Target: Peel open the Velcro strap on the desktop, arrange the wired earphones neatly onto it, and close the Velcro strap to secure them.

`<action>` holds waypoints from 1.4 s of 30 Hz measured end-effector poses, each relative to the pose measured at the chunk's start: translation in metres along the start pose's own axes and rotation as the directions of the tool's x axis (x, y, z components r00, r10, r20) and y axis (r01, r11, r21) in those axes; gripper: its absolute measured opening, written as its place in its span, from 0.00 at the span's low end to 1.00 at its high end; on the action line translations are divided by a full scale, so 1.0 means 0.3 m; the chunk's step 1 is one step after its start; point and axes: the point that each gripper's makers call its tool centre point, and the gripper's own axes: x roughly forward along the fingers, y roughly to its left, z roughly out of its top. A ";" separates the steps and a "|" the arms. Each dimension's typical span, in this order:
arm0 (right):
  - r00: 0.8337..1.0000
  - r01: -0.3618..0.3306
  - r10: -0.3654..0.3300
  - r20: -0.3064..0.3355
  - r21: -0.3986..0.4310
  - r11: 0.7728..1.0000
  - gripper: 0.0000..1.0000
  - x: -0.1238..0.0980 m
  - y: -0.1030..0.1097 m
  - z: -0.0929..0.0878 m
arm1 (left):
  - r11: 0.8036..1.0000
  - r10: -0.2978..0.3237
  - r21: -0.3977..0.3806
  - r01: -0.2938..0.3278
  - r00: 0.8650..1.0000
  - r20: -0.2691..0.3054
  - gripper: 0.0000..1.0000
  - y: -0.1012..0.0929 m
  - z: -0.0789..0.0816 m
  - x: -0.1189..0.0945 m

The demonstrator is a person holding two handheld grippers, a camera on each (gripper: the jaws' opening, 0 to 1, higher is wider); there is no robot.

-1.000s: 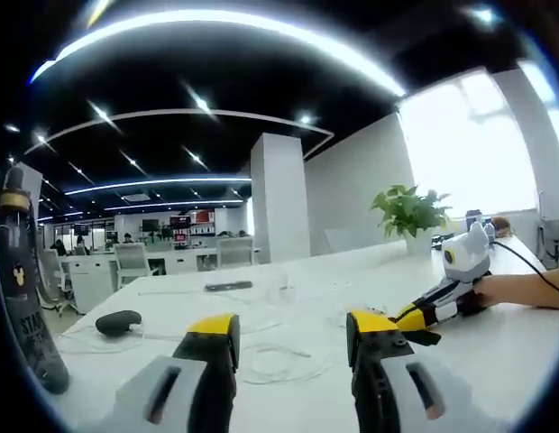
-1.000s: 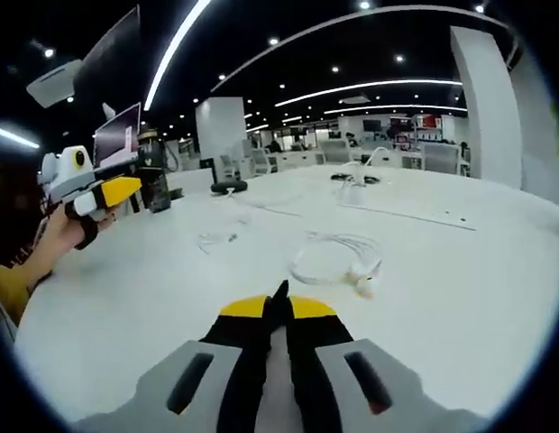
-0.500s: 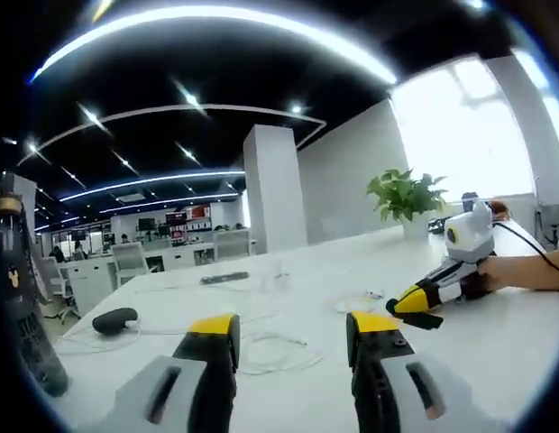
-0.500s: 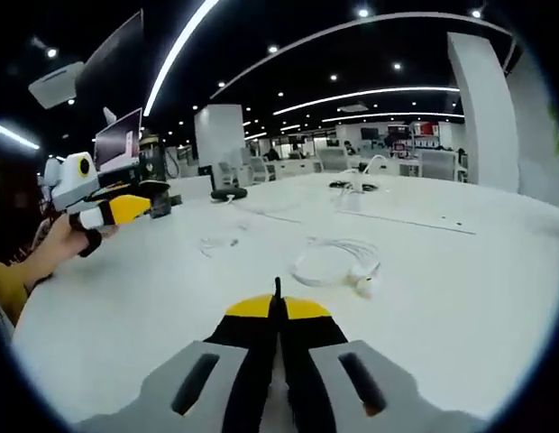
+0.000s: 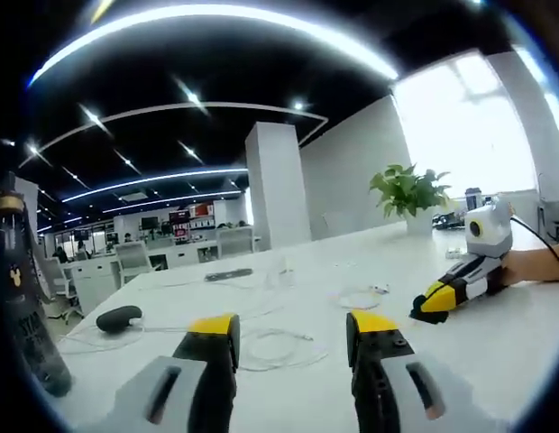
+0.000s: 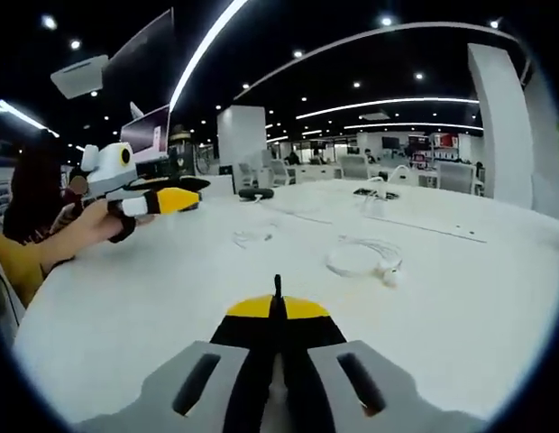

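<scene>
Wired earphones [image 6: 362, 259] lie in a loose white coil on the white table [image 6: 478, 307], out in the open ahead of the right gripper [image 6: 278, 307] and touched by neither tool; in the left gripper view the same coil [image 5: 356, 298] sits farther along the table, between the two grippers. The table [image 5: 496, 361] runs wide through both views. Beyond its far edge stands a white pillar [image 5: 275, 185], and a potted plant [image 5: 407, 194] stands at the table's window end. A tall dark bottle [image 5: 22, 307] stands on the table at the left gripper's side. The left gripper [image 5: 293, 329] hangs above the table with its yellow-tipped jaws well apart and nothing between them; in the right gripper view it [image 6: 176, 198] is held by a hand [image 6: 90, 225] over the table's near side. The right gripper's jaws are pressed together with nothing seen between them, and in the left gripper view it [image 5: 437, 302] hovers low over the table. A second slack white cable [image 5: 279, 347] lies on the table just ahead of the left jaws. A black mouse [image 5: 117, 317] rests on the table near the bottle. A flat dark strip [image 5: 228, 274] lies farther back on the table; whether it is the Velcro strap cannot be told.
</scene>
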 end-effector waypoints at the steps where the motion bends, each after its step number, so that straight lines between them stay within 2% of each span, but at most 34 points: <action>1: 1.000 -0.010 0.010 0.001 -0.001 1.000 0.03 -0.003 0.008 0.000 | 1.000 -0.001 0.000 0.001 1.000 -0.001 0.51 0.000 0.000 0.001; 5: 1.000 -0.024 0.024 0.005 -0.003 1.000 0.02 -0.022 0.023 0.001 | 1.000 -0.007 0.001 0.007 1.000 -0.003 0.51 -0.008 -0.001 0.001; 7: 0.997 -0.069 0.069 0.020 0.006 0.998 0.02 -0.035 0.056 0.009 | 1.000 -0.009 0.002 0.009 1.000 0.000 0.51 -0.010 0.004 0.000; 9: 0.997 -0.080 0.080 0.003 -0.013 0.997 0.02 -0.059 0.079 -0.004 | 1.000 -0.011 -0.001 0.011 1.000 0.005 0.51 -0.011 0.010 -0.003; 15: 0.985 -0.170 0.170 0.011 -0.006 0.985 0.02 -0.142 0.176 -0.020 | 1.000 -0.009 -0.003 0.009 1.000 0.010 0.51 -0.012 0.016 -0.006; 18: 0.984 -0.177 0.177 0.018 -0.014 0.984 0.02 -0.183 0.215 -0.027 | 1.000 -0.003 -0.005 0.003 1.000 0.016 0.51 -0.007 0.023 -0.009; 20: 0.969 -0.244 0.244 0.045 -0.001 0.970 0.02 -0.217 0.280 -0.020 | 1.000 0.005 -0.009 -0.005 1.000 0.029 0.50 0.004 0.037 -0.016; 21: 0.970 -0.237 0.237 0.049 -0.007 0.971 0.02 -0.231 0.289 -0.021 | 1.000 0.010 -0.014 -0.009 0.999 0.036 0.50 0.010 0.044 -0.019; 22: 0.989 -0.136 0.139 0.046 -0.053 0.989 0.03 -0.233 0.241 -0.024 | 1.000 0.014 -0.023 -0.013 0.999 0.044 0.50 0.017 0.052 -0.022; 23: 0.987 -0.152 0.155 0.034 -0.066 0.986 0.03 -0.239 0.261 -0.032 | 0.999 0.016 -0.032 -0.015 0.999 0.050 0.50 0.023 0.060 -0.025; 25: 0.992 -0.116 0.119 0.051 -0.061 0.991 0.03 -0.243 0.247 -0.023 | 0.999 0.019 -0.048 -0.015 0.997 0.069 0.50 0.030 0.079 -0.032; 27: 0.991 -0.084 0.087 0.102 -0.030 0.996 0.04 -0.254 0.226 0.007 | 0.998 0.021 -0.061 -0.016 0.996 0.091 0.50 0.038 0.103 -0.044; 30: 0.991 -0.032 0.034 0.127 -0.020 0.999 0.05 -0.280 0.207 0.022 | 0.997 0.025 -0.072 -0.017 0.993 0.114 0.49 0.063 0.132 -0.052; 34: 0.991 -0.001 0.011 0.131 -0.072 0.997 0.08 -0.314 0.240 0.020 | 0.997 0.006 -0.077 0.002 0.995 0.101 0.49 0.085 0.119 -0.046; 37: 0.990 -0.004 0.013 0.142 -0.066 0.998 0.08 -0.326 0.272 0.024 | 1.000 0.026 -0.019 -0.024 0.995 0.097 0.46 0.126 0.105 -0.058; 42: 0.991 -0.009 0.021 0.128 -0.091 0.996 0.09 -0.277 0.310 0.030 | 1.000 -0.017 0.027 0.014 0.993 0.118 0.46 0.134 0.105 -0.092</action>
